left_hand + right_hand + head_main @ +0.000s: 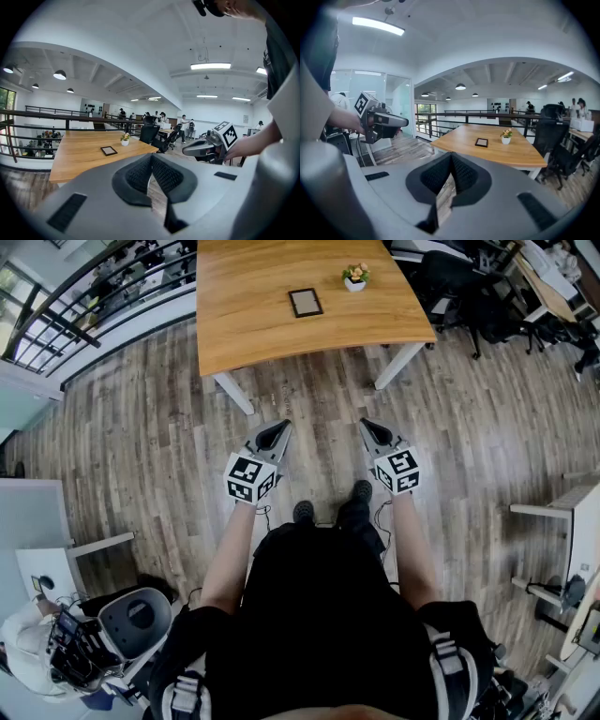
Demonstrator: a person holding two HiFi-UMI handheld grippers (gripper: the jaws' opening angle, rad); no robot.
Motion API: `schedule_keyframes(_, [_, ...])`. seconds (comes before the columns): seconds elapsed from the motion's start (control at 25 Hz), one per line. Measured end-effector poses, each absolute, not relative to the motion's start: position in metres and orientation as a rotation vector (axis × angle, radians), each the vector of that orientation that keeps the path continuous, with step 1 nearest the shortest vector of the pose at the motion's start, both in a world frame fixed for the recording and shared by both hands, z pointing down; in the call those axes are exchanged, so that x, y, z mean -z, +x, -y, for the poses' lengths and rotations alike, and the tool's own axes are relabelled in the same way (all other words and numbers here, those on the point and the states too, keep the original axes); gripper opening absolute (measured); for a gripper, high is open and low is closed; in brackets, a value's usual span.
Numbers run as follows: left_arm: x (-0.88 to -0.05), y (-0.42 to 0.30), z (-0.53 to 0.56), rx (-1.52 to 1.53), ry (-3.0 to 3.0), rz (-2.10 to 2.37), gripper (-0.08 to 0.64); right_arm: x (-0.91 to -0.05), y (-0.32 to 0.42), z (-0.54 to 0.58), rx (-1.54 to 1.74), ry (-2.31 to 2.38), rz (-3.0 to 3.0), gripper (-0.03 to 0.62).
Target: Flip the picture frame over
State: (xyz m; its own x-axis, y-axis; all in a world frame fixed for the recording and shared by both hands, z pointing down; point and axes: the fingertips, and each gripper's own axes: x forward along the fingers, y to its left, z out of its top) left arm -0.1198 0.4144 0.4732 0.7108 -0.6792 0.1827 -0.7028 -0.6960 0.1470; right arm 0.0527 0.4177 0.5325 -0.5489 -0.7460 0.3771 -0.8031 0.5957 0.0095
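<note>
Left hand-held gripper [280, 427] and right hand-held gripper [366, 425] are closed; pot [354, 284] holds flowers [355, 273].

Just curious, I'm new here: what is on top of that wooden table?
A dark picture frame lies flat on the table, and a small potted plant stands beside it. The frame's underside is hidden.

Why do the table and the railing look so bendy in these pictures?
Head view: the wide lens bows the table edges and floorboards. Left gripper view: the railing curves, the corners go black, the ceiling lamp glares. Right gripper view: same round bulge, picture frame small but sharp.
</note>
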Motion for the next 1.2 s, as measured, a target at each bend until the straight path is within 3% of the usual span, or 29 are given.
schedule_keyframes(0.88, [-0.481, -0.147, -0.451, -0.157, 2.709, 1.179, 0.023, -0.530, 0.028, -0.465, -0.228, 1.284, 2.515, 0.009])
schedule_keyframes(1.04, [-0.485, -0.163, -0.442, -0.188, 2.661, 1.315, 0.035, -0.529, 0.023, -0.464, -0.185, 1.284, 2.514, 0.209])
schedule_keyframes(1.12, [-0.487, -0.166, -0.439, -0.183, 2.646, 1.318, 0.186, -0.528, 0.022, -0.463, -0.168, 1.288, 2.517, 0.285])
schedule_keyframes(1.2, [-0.487, -0.166, -0.436, -0.181, 2.648, 1.312, 0.237, -0.526, 0.023, -0.461, -0.170, 1.301, 2.530, 0.337])
